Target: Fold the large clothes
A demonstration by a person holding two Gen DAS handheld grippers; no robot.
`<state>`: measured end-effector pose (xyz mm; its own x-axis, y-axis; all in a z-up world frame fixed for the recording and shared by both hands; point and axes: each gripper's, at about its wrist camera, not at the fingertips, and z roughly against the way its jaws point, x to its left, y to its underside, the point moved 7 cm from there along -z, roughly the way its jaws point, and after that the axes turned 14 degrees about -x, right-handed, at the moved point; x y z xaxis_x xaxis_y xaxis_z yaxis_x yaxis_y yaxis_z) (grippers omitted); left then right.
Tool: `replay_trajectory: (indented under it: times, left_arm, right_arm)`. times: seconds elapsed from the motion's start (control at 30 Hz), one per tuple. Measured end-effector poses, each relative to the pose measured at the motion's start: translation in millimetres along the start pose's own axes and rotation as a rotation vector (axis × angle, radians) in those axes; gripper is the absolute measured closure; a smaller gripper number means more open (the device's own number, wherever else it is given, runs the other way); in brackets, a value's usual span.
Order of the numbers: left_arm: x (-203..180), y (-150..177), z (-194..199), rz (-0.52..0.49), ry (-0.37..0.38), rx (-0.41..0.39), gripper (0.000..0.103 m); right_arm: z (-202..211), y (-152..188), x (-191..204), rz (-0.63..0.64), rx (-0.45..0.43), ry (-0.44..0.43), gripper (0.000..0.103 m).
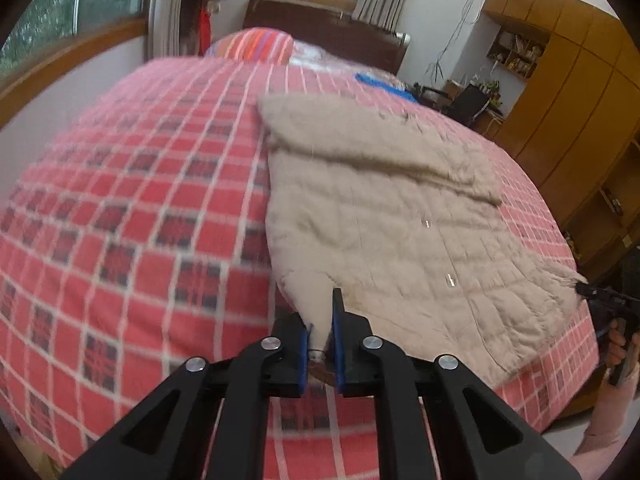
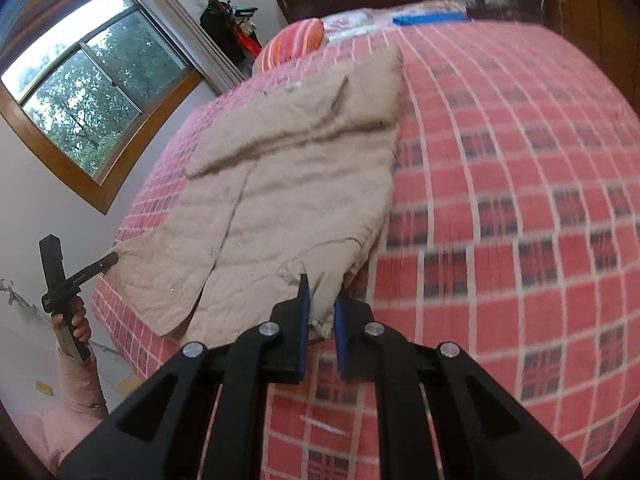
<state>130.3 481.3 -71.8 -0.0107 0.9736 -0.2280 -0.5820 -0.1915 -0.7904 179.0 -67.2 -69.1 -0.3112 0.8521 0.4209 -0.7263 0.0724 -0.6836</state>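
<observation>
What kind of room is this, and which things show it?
Most likely a home bedroom: a bed with a red checked cover fills the view, a striped pillow lies near the dark headboard, and wooden cupboards line one wall.

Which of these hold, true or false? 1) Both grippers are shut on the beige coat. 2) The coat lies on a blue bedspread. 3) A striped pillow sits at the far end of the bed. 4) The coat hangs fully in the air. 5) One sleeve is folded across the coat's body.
1) True: the left gripper and right gripper each pinch a bottom corner of the coat.
2) False: the bedspread is red and white checked.
3) True: the pillow lies near the headboard.
4) False: most of the coat rests on the bed.
5) True: the sleeve lies across it.
</observation>
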Motion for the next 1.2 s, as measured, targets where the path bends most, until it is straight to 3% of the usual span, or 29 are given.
replay_trajectory:
  times: [0.2,0.53,0.73,0.9,1.2]
  left_arm:
    - [-8.7,-46.6,-26.1,-0.059,-0.024,-0.049,0.094]
    - [2.4,-96.7,-108.3,-0.012,-0.065,-0.046,0.093]
    - [19.7,-104.5,-165.1,0.046,-0.099,0.013,0.093]
    - [41.0,-111.3,-216.8,0.130,-0.170,0.075,0.093]
    - [48.5,-121.3,-245.8,0.137,-0.209,0.098,0.093]
  right_arm:
    - [-18.3,-53.6,-0.8,-0.009,-0.021,-0.003,0.093]
    - [-90.2,-123.2,-23.6,-0.086,0.027,0.006,0.093]
    - [-140.0,-142.9,-43.3,-0.141,0.077,0.030,0.093]
    - [-177.6,-156.9,-65.0,-0.209,0.108,0.057,0.093]
    - [-211.5,-166.8,-87.8,-0.251,0.131,0.074,0.093]
